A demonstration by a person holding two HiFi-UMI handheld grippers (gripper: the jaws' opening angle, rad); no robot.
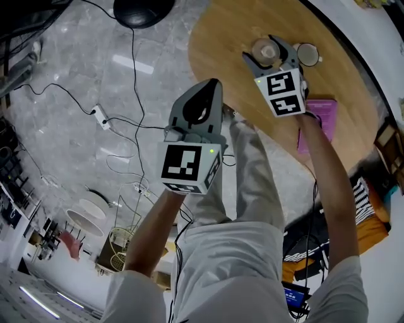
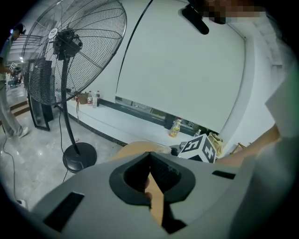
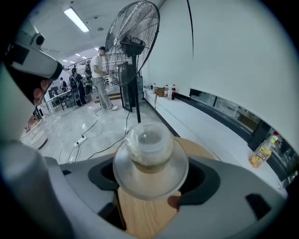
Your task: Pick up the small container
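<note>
The small container (image 1: 266,50) is a clear round tub with a wide lid rim and something pale inside. My right gripper (image 1: 273,55) is shut on it, a pad on each side of the rim, holding it over the round wooden table (image 1: 224,38). The right gripper view shows the small container (image 3: 150,151) upright between the right gripper's (image 3: 150,183) jaws. My left gripper (image 1: 213,85) is beside the table's edge, over the floor, shut and empty. In the left gripper view, the left gripper (image 2: 149,156) has its jaw tips touching.
A white mug (image 1: 308,54) stands on the table just right of the container, and a pink flat box (image 1: 320,117) lies nearer the table's edge. A standing fan (image 2: 70,46) has its black base (image 1: 142,9) on the floor, with cables and a power strip (image 1: 101,117). People stand far off.
</note>
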